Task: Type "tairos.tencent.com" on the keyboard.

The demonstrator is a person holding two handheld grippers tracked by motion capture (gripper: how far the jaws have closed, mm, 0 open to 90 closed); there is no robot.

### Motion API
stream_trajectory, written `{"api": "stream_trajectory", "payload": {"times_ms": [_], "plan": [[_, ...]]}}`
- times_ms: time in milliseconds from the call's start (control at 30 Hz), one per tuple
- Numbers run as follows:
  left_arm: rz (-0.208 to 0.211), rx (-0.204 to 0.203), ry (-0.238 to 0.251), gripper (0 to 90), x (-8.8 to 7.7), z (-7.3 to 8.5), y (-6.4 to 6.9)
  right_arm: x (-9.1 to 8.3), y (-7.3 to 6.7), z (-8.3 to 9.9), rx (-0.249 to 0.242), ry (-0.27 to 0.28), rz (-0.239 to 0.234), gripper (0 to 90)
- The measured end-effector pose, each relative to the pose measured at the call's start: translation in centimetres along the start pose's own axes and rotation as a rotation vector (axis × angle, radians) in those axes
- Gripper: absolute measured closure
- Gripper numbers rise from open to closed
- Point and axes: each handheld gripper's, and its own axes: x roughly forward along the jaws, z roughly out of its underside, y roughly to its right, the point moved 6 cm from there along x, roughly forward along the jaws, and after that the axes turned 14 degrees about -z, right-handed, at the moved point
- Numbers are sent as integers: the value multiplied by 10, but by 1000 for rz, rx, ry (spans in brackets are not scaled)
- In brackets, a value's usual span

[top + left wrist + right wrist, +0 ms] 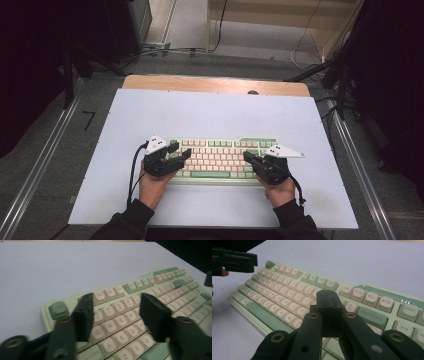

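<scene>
Right gripper (327,298), clenched empty at centre frame, poises over my keyboard (287,302); left gripper (116,312) released; next: press a key.

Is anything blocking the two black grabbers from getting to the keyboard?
No, nothing visible is in the way. The left gripper hangs open right over the letter keys at the left end of the keyboard. The right gripper, shut, is over the keys at the right end.
</scene>
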Motion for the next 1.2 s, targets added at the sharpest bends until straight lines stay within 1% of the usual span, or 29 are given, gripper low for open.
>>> {"api": "stream_trajectory", "payload": {"times_ms": [67,100,133,167,200,300,367,500,667,867,1067,1133,1167,1200], "plan": [[46,24,-9,766,3,-2,8,1,0,0,-4,-2,-3,874],[58,41,-17,832,5,-3,13,2,0,0,-2,-2,-4,874],[63,54,-26,886,8,-3,16,2,0,1,1,-3,-2,874],[66,67,-44,900,11,-2,20,2,1,1,3,-2,-2,874],[66,87,-61,900,15,-2,23,2,1,1,10,-1,1,874],[70,128,-106,900,24,1,32,2,3,1,15,2,4,873],[66,144,-117,900,29,2,36,2,4,2,18,-1,5,873],[66,161,-142,900,37,2,41,4,3,3,18,-7,4,873],[55,170,-163,900,42,3,45,4,3,3,19,-10,1,873],[37,178,-176,900,45,5,44,5,3,3,15,-9,-2,873],[35,176,-181,900,45,5,43,5,2,3,17,-11,-4,873],[33,180,-197,900,47,7,44,5,2,3,16,-11,-3,873],[44,176,-196,900,47,8,45,5,2,3,17,-11,-4,873],[43,180,-200,900,47,7,45,5,2,3,17,-11,-3,873]]}}
